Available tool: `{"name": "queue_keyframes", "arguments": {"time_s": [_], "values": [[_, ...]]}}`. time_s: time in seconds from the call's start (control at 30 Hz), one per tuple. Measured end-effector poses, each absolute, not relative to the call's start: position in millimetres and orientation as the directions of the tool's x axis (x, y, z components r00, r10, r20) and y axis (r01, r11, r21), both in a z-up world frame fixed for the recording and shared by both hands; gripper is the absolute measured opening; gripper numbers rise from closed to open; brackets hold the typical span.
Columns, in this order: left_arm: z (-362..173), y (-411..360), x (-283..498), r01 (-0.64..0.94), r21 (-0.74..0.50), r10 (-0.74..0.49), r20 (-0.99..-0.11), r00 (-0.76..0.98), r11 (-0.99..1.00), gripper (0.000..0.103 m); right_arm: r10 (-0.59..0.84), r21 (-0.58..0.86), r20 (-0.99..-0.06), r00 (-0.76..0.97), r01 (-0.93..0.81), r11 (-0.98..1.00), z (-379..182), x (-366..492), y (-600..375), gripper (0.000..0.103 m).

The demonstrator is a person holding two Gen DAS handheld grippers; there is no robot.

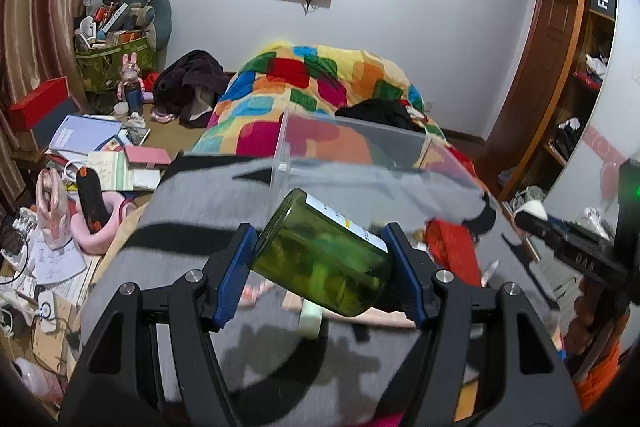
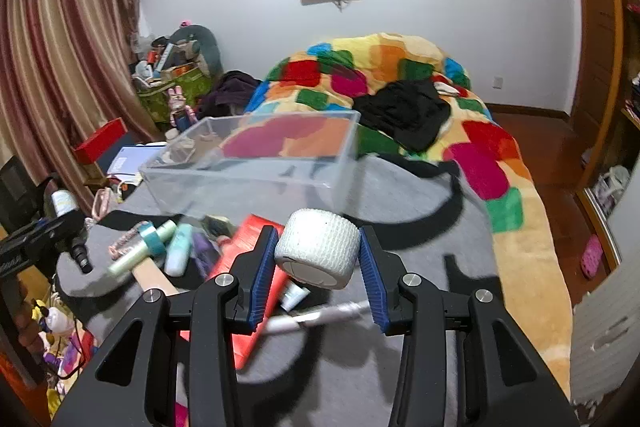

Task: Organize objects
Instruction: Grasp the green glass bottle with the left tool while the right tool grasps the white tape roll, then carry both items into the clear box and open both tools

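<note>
two hand-held grippers, black frames with blue pads

the left gripper [image 1: 320,269] and right gripper [image 2: 318,267] look alike: matte black angular arms with triangular cut-outs, a round silver screw head at each joint, and ribbed blue pads lining the inner faces of both fingers. seen from the left camera, the right one's black body shows at the edge with a green light glowing on it, above an orange sleeve [image 1: 600,375].
</note>
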State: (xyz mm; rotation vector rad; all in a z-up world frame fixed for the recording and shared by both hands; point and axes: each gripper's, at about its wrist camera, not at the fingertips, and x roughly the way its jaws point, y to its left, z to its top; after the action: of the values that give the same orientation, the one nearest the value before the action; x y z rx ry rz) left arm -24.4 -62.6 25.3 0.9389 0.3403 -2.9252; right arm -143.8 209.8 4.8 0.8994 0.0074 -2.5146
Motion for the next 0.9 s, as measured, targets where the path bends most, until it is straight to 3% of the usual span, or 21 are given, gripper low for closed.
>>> {"name": "queue_keyframes", "arguments": {"time_s": [0.63,0.9], "values": [[41,-67,-125,0.141,-0.220,0.015,-0.584,-0.812,-0.965,0.064,-0.466,0.157,-0.613,-0.638,0.480,-0.863,17,-213,154,0.037],[22,-65,-169,0.165,-0.199,0.004,-0.649,-0.761,-0.966,0.064,-0.435,0.134,-0.664,-0.609,0.475,-0.870,3,-242,135,0.037]]}}
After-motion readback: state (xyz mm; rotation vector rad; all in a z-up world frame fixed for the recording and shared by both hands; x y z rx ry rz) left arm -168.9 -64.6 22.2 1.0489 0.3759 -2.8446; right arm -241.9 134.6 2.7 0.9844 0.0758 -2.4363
